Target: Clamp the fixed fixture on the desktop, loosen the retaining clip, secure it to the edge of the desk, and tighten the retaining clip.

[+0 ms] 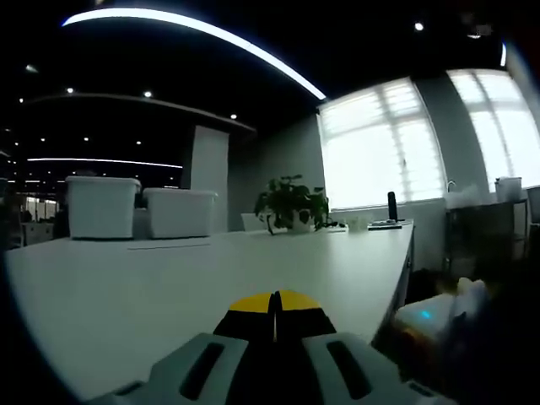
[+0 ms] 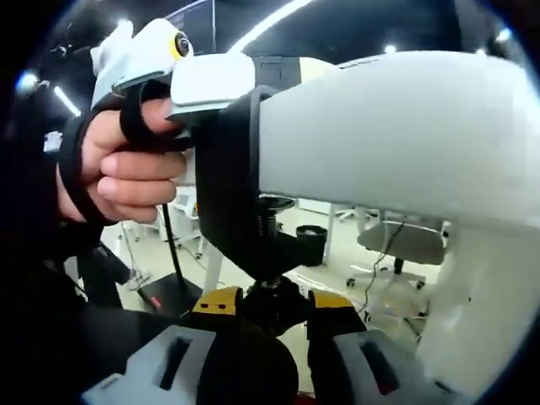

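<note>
A black C-shaped fixture [image 2: 232, 186] sits over the thick white desk edge [image 2: 380, 126] in the right gripper view. Its threaded screw [image 2: 272, 221] points up at the underside of the desk. My right gripper [image 2: 272, 305] is below, its yellow-tipped jaws shut on the black knob [image 2: 270, 314] of the screw. A gloved hand [image 2: 118, 169] holds my left gripper [image 2: 207, 80] on top of the desk, right above the fixture. In the left gripper view the left gripper [image 1: 274, 302] lies low over the white desktop [image 1: 169, 287], jaws shut, nothing visible between them.
Two white bins [image 1: 139, 207] and a potted plant [image 1: 291, 202] stand at the far end of the desk. The desk's edge [image 1: 403, 270] runs down the right side. Under the desk are an office chair [image 2: 401, 245], a dark waste bin [image 2: 312, 243] and a black floor stand [image 2: 169, 291].
</note>
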A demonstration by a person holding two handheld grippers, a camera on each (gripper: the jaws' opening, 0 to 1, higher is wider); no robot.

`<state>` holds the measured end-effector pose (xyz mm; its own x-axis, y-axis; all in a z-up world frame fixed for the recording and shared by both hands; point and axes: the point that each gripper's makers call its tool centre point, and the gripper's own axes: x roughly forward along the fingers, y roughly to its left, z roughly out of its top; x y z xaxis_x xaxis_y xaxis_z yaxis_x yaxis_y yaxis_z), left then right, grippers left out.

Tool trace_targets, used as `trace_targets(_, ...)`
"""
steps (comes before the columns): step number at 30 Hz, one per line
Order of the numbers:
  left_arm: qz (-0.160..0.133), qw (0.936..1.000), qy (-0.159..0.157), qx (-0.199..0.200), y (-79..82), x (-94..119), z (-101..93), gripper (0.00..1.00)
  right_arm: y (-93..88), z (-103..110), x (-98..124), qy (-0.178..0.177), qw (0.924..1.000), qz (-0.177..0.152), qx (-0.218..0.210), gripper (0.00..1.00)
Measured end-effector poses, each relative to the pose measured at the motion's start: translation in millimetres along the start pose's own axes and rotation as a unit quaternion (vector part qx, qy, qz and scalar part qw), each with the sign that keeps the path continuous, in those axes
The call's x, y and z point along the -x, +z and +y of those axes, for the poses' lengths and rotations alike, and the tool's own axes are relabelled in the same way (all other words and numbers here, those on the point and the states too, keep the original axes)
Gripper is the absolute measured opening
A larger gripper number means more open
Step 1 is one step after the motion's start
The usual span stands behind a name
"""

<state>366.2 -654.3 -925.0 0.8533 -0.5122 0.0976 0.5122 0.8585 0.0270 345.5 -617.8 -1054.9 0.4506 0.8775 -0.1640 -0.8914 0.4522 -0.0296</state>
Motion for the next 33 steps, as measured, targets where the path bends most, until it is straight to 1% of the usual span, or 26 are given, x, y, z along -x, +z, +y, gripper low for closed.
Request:
trace_targets(2, 0.001, 1.0000, 0.000, 0.001, -0.3, -0.3, 0.1, 0.01, 1.2, 6.2, -4.4, 0.013, 0.9999, -0.004, 0.001, 0.27)
trace_targets(3, 0.001, 1.0000, 0.000, 0.001, -0.4, -0.4, 0.2, 0.01, -0.8, -3.2, -4.1, 0.014, 0.9999, -0.006, 0.006, 0.27)
trace_targets(4, 0.002, 1.0000, 0.000, 0.002, -0.6, -0.5, 0.4, 0.01, 0.6, -6.6, -4.4, 0.018, 0.9997, -0.010, 0.011, 0.27)
trace_targets(5, 0.002, 1.0000, 0.000, 0.003, -0.6, -0.6, 0.4, 0.01, 0.7, -1.3, -3.4, 0.018, 0.9997, -0.012, 0.013, 0.27)
trace_targets(9, 0.002, 1.0000, 0.000, 0.003, -0.8, -0.8, 0.7, 0.01, 3.9, 2.7, -2.7, 0.017, 0.9996, -0.017, 0.010, 0.28)
trace_targets(11, 0.002, 1.0000, 0.000, 0.003, -0.9, -1.0, 0.9, 0.01, 3.2, 1.0, -2.5, 0.015, 0.9998, -0.015, 0.007, 0.28)
trace_targets(14, 0.002, 1.0000, -0.001, 0.003, -1.0, -1.4, 0.9, 0.01, 0.9, -3.2, -1.7, -0.004, 0.9999, -0.003, 0.011, 0.30)
trace_targets(16, 0.002, 1.0000, -0.003, 0.003, -1.0, -1.6, 0.8, 0.01, 0.5, -1.1, 0.5, -0.017, 0.9998, 0.003, 0.013, 0.30)
trace_targets(17, 0.002, 1.0000, -0.005, 0.003, -1.0, -1.8, 0.7, 0.01, 1.0, 4.1, 1.8, -0.025, 0.9996, 0.004, 0.015, 0.30)
trace_targets(19, 0.002, 1.0000, -0.007, 0.004, -1.1, -2.4, 0.7, 0.01, 2.1, 3.9, 5.5, -0.038, 0.9992, 0.006, 0.012, 0.30)
trace_targets(20, 0.002, 1.0000, -0.007, 0.004, -1.1, -2.4, 0.6, 0.01, 2.5, 3.0, 7.6, -0.046, 0.9989, 0.006, 0.007, 0.31)
trace_targets(21, 0.002, 1.0000, -0.007, 0.004, -1.0, -2.4, 0.6, 0.01, 4.5, 8.4, 11.2, -0.055, 0.9985, 0.007, 0.004, 0.31)
trace_targets(22, 0.002, 1.0000, -0.007, 0.004, -1.0, -2.4, 0.6, 0.01, 4.8, 9.0, 13.7, -0.064, 0.9979, 0.007, 0.000, 0.32)
trace_targets(24, 0.002, 1.0000, -0.006, 0.004, -0.8, -2.2, 0.4, 0.01, 4.2, 1.8, 20.2, -0.101, 0.9948, 0.004, -0.009, 0.35)
trace_targets(26, 0.001, 1.0000, -0.007, 0.003, -0.5, -2.1, 0.2, 0.01, 3.0, 6.5, 24.0, -0.122, 0.9925, 0.005, -0.010, 0.39)
trace_targets(27, 0.001, 1.0000, -0.007, 0.003, -0.4, -2.1, 0.2, 0.01, 2.0, 2.0, 26.0, -0.149, 0.9887, 0.006, -0.009, 0.40)
trace_targets(28, 0.001, 1.0000, -0.007, 0.004, -0.4, -2.0, 0.1, 0.01, 1.7, 0.9, 28.0, -0.169, 0.9855, 0.005, -0.011, 0.41)
trace_targets(29, 0.001, 1.0000, -0.007, 0.004, -0.4, -2.0, 0.1, 0.01, 1.2, 0.5, 29.3, -0.182, 0.9832, 0.005, -0.012, 0.42)
trace_targets(30, 0.001, 1.0000, -0.007, 0.004, -0.3, -2.0, 0.1, 0.01, -0.5, 0.3, 31.4, -0.204, 0.9789, 0.006, -0.016, 0.41)
trace_targets(31, 0.001, 1.0000, -0.007, 0.003, -0.1, -1.9, 0.1, 0.01, -1.4, 0.2, 31.9, -0.212, 0.9770, 0.004, -0.024, 0.42)
trace_targets(33, 0.001, 1.0000, -0.007, 0.003, 0.0, -1.8, 0.1, 0.01, -0.2, -2.7, 34.9, -0.247, 0.9685, -0.003, -0.030, 0.49)
